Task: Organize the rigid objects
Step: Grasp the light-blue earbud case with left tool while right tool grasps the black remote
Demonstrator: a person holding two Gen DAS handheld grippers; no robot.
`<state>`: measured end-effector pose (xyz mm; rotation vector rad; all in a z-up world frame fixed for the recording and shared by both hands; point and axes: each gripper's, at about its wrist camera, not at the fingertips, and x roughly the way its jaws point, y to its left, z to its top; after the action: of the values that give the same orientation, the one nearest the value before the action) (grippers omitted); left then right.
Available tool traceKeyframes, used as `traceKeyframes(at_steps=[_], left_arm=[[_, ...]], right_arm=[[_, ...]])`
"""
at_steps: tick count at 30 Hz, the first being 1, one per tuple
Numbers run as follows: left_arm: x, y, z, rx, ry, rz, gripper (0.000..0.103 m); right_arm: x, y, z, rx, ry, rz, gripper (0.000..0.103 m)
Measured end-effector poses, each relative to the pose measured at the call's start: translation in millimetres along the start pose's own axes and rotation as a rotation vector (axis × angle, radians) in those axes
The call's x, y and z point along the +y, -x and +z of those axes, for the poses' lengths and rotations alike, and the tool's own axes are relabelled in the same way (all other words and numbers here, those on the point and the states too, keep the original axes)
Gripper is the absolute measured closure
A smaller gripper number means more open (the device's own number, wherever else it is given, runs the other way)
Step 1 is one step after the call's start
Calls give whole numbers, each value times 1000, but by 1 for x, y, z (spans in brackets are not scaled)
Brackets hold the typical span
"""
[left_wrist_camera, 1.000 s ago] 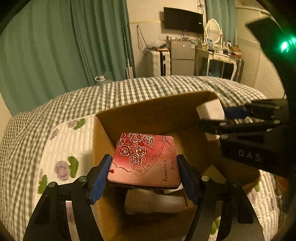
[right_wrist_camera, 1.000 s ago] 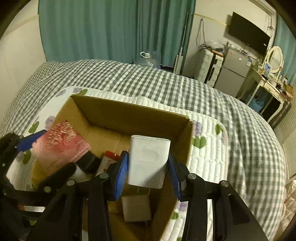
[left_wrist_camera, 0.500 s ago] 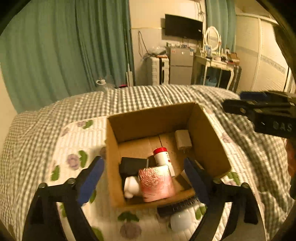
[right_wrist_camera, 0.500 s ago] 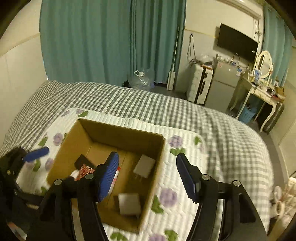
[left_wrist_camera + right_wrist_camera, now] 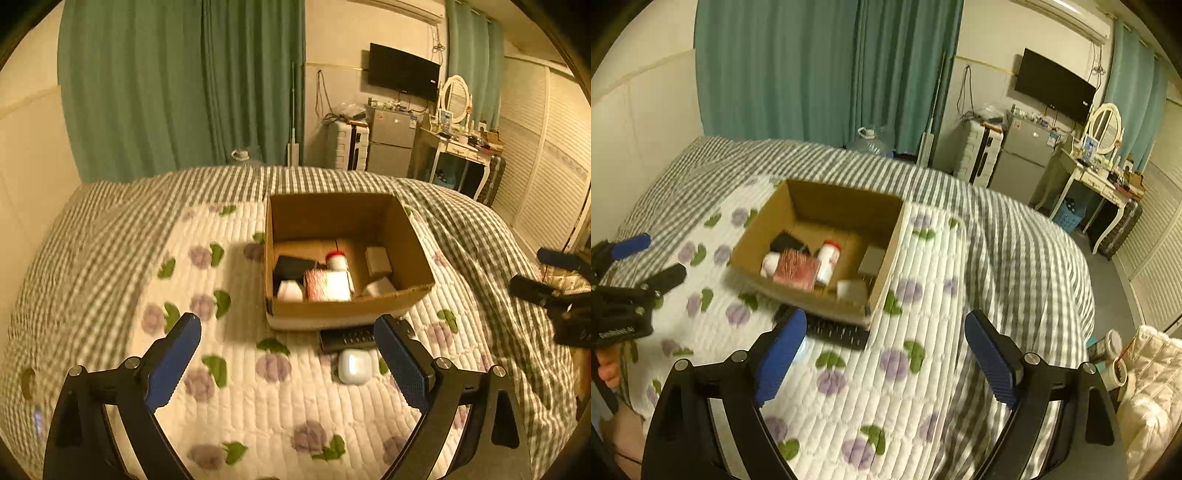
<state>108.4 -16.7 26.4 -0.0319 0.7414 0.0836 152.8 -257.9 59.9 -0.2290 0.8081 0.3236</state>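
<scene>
A cardboard box stands on the quilted bed; it also shows in the right wrist view. Inside lie a red rose-patterned tin, a red-capped white bottle, a black box and white blocks. A black remote and a white earbud case lie on the quilt in front of the box. My left gripper is open and empty, pulled back above the quilt. My right gripper is open and empty, to the right of the box.
The floral quilt lies over a checked blanket. Green curtains, a small fridge, a dressing table and a wall TV stand behind the bed. Cups sit by the bed's right side.
Both grippers opened and dropped the rose tin and the white block into the box, then drew back and up from it.
</scene>
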Motion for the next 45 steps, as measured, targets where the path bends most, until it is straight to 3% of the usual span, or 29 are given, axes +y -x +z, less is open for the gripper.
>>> traceKeyframes(at_steps=[8,10,13,17,22,23,24,26,34,37,41,45], left_arm=[[-25,-53,-29,42,43,91,6],[-33,-71,-34,56,94,131,6],[-45,-102,-42,117,150,125,6],[-63,-134,-60,168,138,154,7],[-80,-167,-84,261,62,123,8],[-81,-169,-86,261,49,130,19],[-83,-170,-87,257,40,120,41],[-88,-174,-88,273,13,102,57],[-48,-130,-76,253,118,27,57],[-24,-112,-64,240,133,44,57],[-11,-101,-60,201,71,107,57],[6,-112,-58,221,88,94,57]], right_arm=[[-4,-60,-29,57,45,50,15],[-8,-81,-30,70,65,43,15],[-18,-114,-31,94,73,39,15],[-28,-144,-34,106,80,44,15],[-29,-169,-40,106,125,53,15],[-28,-172,-41,99,136,54,15],[-27,-175,-42,96,143,60,15],[-24,-178,-43,90,149,71,15],[-9,-163,-47,76,194,84,15],[7,-155,-47,58,267,80,15],[44,-158,-54,67,351,111,19],[82,-176,-63,95,440,128,23]])
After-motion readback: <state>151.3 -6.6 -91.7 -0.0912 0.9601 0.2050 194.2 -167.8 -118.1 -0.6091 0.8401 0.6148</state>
